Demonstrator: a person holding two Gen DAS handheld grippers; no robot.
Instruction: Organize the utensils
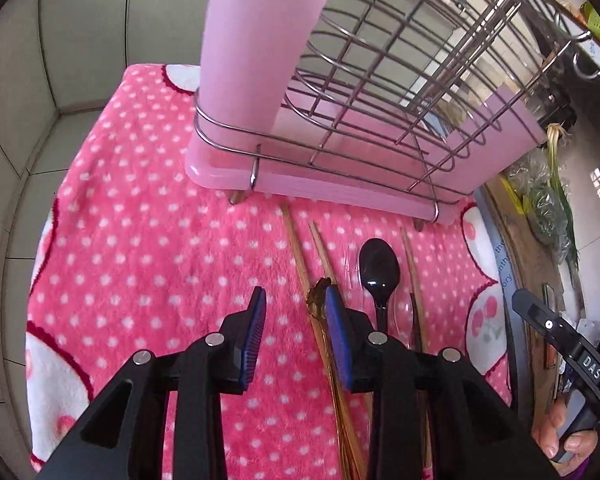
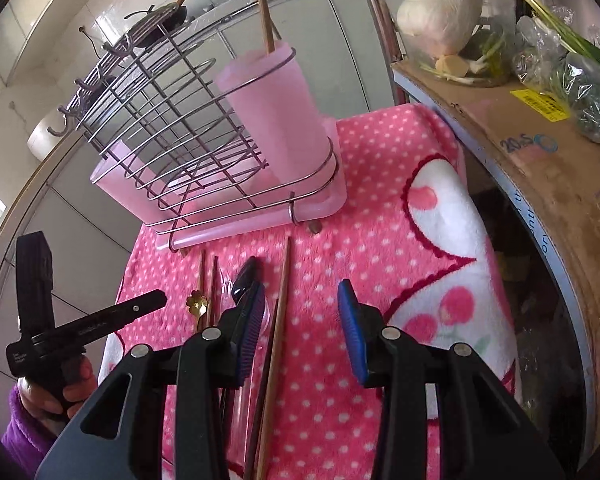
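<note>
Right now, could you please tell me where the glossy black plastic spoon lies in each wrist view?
Left wrist view: glossy black plastic spoon lies right of centre, bowl toward the rack.
Right wrist view: spoon left of centre, partly behind a claw finger.
Shared landmark: pink plastic cup in the wire rack.

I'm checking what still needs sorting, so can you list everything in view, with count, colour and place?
Rack: one, silver wire on a pink tray, at the far end of the blanket.
Cup: one, pink, in the rack's end; one brown chopstick stands in it.
Loose chopsticks: several, brown, flat on the blanket in front of the rack.
Black spoon: one, among the chopsticks.
Gold spoon: one, flower-shaped end, beside the chopsticks.
Blanket: one, pink with white dots.
Box: one, brown cardboard, beside the blanket.
Cabbage: one, pale, on the box.
Green onions: a bunch, on the box.
Left gripper: black, blue pads, open, above the gold spoon.
Right gripper: same, open, above the chopsticks.
</note>
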